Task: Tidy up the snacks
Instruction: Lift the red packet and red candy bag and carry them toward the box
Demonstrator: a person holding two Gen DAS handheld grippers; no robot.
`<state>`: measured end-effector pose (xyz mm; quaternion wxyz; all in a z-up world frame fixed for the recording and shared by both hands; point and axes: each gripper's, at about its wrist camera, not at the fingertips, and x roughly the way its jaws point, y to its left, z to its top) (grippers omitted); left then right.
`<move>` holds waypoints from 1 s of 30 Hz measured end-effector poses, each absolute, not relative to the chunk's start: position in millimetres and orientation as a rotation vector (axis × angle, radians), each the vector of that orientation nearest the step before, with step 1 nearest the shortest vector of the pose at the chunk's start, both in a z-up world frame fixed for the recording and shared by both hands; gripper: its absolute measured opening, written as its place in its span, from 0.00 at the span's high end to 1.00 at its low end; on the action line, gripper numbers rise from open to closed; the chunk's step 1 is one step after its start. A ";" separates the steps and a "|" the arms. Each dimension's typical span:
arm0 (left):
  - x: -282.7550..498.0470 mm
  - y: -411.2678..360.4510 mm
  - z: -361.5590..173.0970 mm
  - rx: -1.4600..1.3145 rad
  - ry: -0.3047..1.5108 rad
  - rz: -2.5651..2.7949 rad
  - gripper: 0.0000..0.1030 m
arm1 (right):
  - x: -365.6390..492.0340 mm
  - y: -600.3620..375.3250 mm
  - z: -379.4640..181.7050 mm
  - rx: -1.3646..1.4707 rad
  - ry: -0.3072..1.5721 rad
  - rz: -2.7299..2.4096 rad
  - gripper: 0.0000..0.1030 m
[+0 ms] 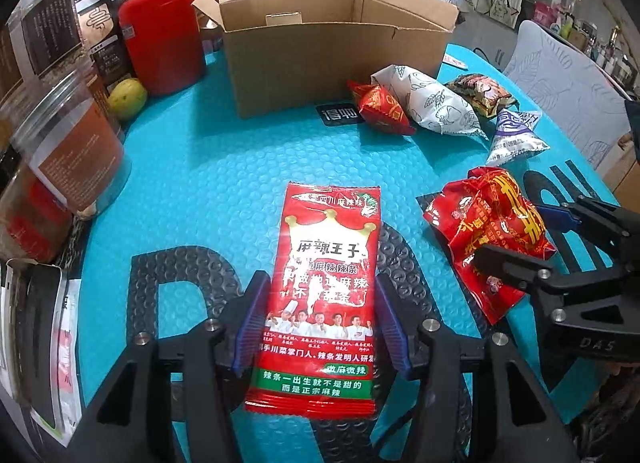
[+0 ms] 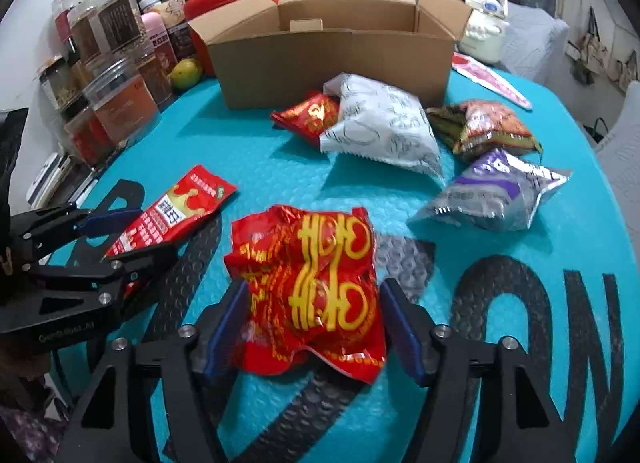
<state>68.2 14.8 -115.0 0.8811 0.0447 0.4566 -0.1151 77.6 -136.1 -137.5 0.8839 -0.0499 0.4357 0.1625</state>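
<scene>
The left tool (image 1: pixel 320 327) sits low over the table (image 1: pixel 192 191), and the long flat red snack pack (image 1: pixel 320 291) lies between its 2 blue pads (image 1: pixel 252 323). The pads stand just beside the pack's long edges. It looks as if they are spread a little and not squeezing, since the pack lies flat and is not bent. So the pack seems to rest on the table, free.

The right tool (image 2: pixel 316 327) does the same job with the crumpled red bag (image 2: pixel 312 287). Its pads stand apart on each side of the bag, and a small gap shows on the right side. The bag lies on the table and is not pinched.

Both tools point down and toward the open cardboard box (image 2: pixel 332 63) at the back of the table. The box is likely where the snacks should go, since its flaps are up and it looks ready to fill. None of its inside floor can be seen.

More snacks wait near the front of the box: a small red packet (image 2: pixel 308 115), touching a white printed bag (image 2: pixel 380 127), then a brown and green bag (image 2: pixel 488 127) and a purple and silver bag (image 2: pixel 496 191). They lie close together, in easy reach.

Jars (image 2: pixel 120 99) and a red tin (image 1: pixel 160 35) stand at the left side, out of the way.
</scene>
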 end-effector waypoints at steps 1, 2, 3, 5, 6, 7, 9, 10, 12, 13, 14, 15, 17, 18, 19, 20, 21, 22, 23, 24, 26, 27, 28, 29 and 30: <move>67.5 15.3 -115.0 0.092 0.947 -0.242 0.49 | 78.4 -135.5 -137.7 -0.104 0.906 0.338 0.34; 67.1 15.7 -115.1 0.091 0.943 -0.243 0.49 | 79.6 -135.2 -137.6 -0.102 0.908 0.335 0.34; 66.8 15.8 -115.2 0.090 0.940 -0.244 0.49 | 80.5 -134.5 -137.4 -0.102 0.909 0.331 0.35; 66.5 16.4 -115.1 0.085 0.936 -0.241 0.51 | 81.1 -135.2 -137.0 -0.095 0.898 0.326 0.44; 66.7 17.6 -114.6 0.076 0.937 -0.239 0.52 | 81.9 -135.5 -136.8 -0.084 0.898 0.331 0.46; 67.2 19.2 -114.0 0.067 0.941 -0.240 0.52 | 81.8 -136.9 -136.7 -0.077 0.897 0.332 0.47; 68.0 21.1 -112.7 0.050 0.947 -0.242 0.54 | 81.3 -139.5 -136.1 -0.055 0.895 0.340 0.51; 68.9 22.9 -112.1 0.036 0.952 -0.245 0.54 | 81.0 -140.8 -135.6 -0.044 0.894 0.346 0.52; 70.0 26.0 -110.6 0.008 0.961 -0.249 0.55 | 80.1 -142.3 -134.2 -0.026 0.893 0.363 0.53; 70.6 27.4 -110.1 -0.007 0.967 -0.252 0.55 | 79.1 -142.4 -133.4 -0.026 0.891 0.365 0.53; 71.0 27.7 -109.9 -0.018 0.971 -0.254 0.55 | 77.9 -141.9 -132.0 -0.029 0.887 0.368 0.54; 70.9 28.8 -109.2 -0.029 0.975 -0.258 0.55 | 76.6 -141.4 -130.6 -0.030 0.884 0.372 0.54; 70.1 29.1 -107.2 -0.038 0.974 -0.260 0.55 | 73.7 -140.2 -126.9 -0.022 0.877 0.391 0.55; 69.3 29.2 -105.1 -0.038 0.968 -0.258 0.55 | 72.4 -139.2 -125.7 -0.019 0.875 0.397 0.55; 68.9 28.9 -103.4 -0.037 0.964 -0.258 0.55 | 70.5 -138.5 -123.7 -0.016 0.871 0.405 0.56; 68.5 29.1 -101.1 -0.036 0.959 -0.259 0.55 | 68.8 -138.1 -122.1 -0.014 0.866 0.412 0.56; 68.2 28.6 -98.9 -0.035 0.954 -0.260 0.55 | 67.5 -137.8 -121.2 -0.011 0.863 0.416 0.56; 67.3 28.3 -96.1 -0.033 0.948 -0.261 0.55 | 66.2 -137.3 -120.0 -0.007 0.860 0.421 0.56; 66.0 27.9 -93.0 -0.032 0.939 -0.261 0.55 | 64.8 -137.2 -118.3 0.000 0.858 0.426 0.56; 65.2 27.4 -90.7 -0.031 0.933 -0.261 0.55 | 64.1 -137.2 -117.2 0.004 0.857 0.430 0.56; 63.3 26.7 -85.6 -0.034 0.922 -0.266 0.55 | 61.7 -136.5 -113.5 0.010 0.851 0.445 0.56; 62.9 26.5 -83.7 -0.037 0.918 -0.269 0.55 | 61.1 -136.1 -111.7 0.010 0.848 0.450 0.56; 62.4 26.2 -81.7 -0.039 0.914 -0.272 0.55 | 60.6 -135.8 -110.1 0.009 0.845 0.453 0.56; 61.7 26.0 -79.7 -0.039 0.910 -0.273 0.55 | 59.5 -134.8 -107.1 0.007 0.840 0.458 0.56; 61.5 25.7 -77.6 -0.040 0.905 -0.275 0.55 | 59.4 -135.6 -105.4 0.006 0.837 0.462 0.56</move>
